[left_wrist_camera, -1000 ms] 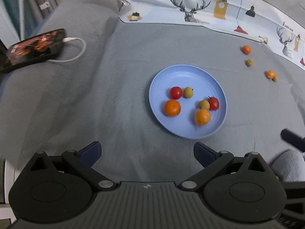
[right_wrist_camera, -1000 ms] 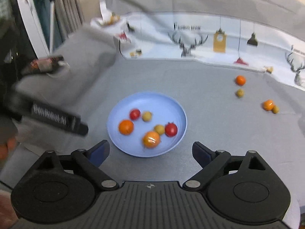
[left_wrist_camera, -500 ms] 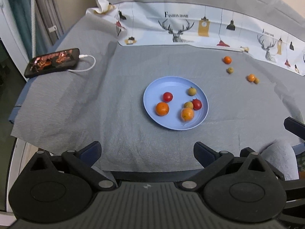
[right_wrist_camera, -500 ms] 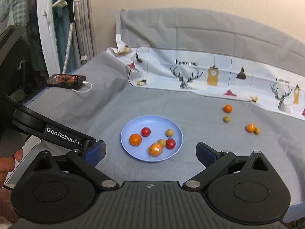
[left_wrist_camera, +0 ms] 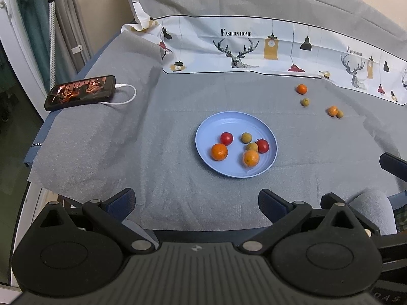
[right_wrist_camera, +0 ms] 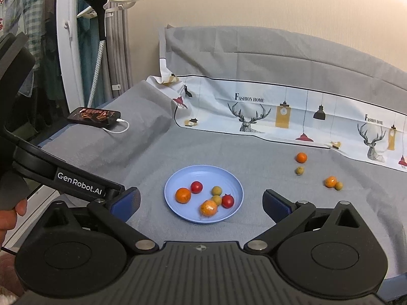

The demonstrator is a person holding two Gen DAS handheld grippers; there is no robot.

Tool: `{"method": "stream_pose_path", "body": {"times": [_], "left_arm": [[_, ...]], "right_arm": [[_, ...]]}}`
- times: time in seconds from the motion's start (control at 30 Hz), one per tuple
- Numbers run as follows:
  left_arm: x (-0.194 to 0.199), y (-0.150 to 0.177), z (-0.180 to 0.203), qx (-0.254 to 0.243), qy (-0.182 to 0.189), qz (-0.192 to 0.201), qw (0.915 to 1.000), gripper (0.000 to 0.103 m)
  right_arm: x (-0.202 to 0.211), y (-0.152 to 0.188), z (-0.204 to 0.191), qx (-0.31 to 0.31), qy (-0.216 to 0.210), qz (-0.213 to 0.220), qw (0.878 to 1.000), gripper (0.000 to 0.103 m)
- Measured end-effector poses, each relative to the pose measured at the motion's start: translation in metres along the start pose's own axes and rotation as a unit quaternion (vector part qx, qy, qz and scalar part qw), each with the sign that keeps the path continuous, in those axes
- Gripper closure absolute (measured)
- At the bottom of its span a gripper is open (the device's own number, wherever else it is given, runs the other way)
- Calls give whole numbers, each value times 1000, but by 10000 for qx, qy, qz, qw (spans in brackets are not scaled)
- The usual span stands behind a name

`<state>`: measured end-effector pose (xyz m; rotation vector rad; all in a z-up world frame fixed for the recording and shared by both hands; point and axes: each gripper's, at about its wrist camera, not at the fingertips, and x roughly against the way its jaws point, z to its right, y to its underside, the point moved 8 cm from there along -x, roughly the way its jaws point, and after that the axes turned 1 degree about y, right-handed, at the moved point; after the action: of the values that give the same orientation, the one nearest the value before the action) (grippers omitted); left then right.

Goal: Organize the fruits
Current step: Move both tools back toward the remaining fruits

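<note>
Light blue plate (left_wrist_camera: 269,164), red and orange fruits, grey cloth (left_wrist_camera: 152,152), white backdrop (left_wrist_camera: 279,48) printed with deer and lamps.

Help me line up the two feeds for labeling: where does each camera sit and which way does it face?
Left wrist: on the left hand-held gripper, open, looking down the grey cloth at the blue plate.
Right wrist: on the right hand-held gripper, open, higher and further back; the left hand-held gripper and a thumb show at its left edge.
Shared: the plate, the four loose fruits and the phone.
</note>
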<state>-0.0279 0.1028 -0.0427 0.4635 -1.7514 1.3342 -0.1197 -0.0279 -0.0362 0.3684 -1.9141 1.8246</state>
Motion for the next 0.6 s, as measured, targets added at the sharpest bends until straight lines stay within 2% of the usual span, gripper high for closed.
{"method": "stream_pose_path", "body": {"times": [0.6], "left_arm": [[-13, -1, -6, 53, 13, -144, 9999, 0]], "right_arm": [[-11, 2, -1, 58, -48, -172, 9998, 1]]}}
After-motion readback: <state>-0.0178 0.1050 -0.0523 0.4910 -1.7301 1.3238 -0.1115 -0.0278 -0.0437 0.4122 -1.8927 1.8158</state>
